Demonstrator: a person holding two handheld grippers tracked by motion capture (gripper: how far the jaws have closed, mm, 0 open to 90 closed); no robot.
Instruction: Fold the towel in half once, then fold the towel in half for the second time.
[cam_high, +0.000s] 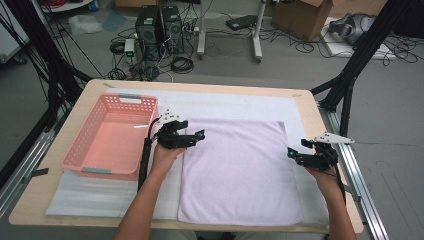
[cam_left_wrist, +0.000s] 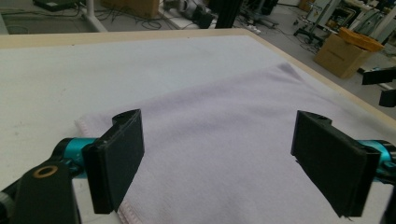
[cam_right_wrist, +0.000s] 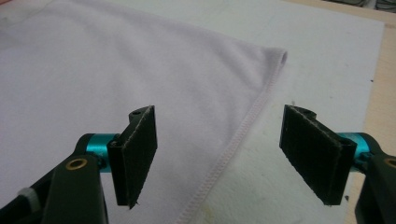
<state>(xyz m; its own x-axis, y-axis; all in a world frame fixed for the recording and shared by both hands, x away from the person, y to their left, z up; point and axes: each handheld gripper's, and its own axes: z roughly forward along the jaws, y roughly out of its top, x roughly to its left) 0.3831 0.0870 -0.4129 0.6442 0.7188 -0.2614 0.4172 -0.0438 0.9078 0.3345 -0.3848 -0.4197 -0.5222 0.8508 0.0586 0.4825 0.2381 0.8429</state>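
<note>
Two spread, empty grippers flank the towel (cam_high: 235, 170): left gripper (cam_high: 196, 137) at ten o'clock, right gripper (cam_high: 294, 156) at three.

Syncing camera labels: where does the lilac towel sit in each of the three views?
High view: towel lies flat at centre-right of the table, between the two grippers.
Left gripper view: towel spreads from the centre to the right, under the open jaws.
Right gripper view: towel covers the left and centre, its stitched hem running down between the jaws.
Shared landmark: the white mat under the towel.
</note>
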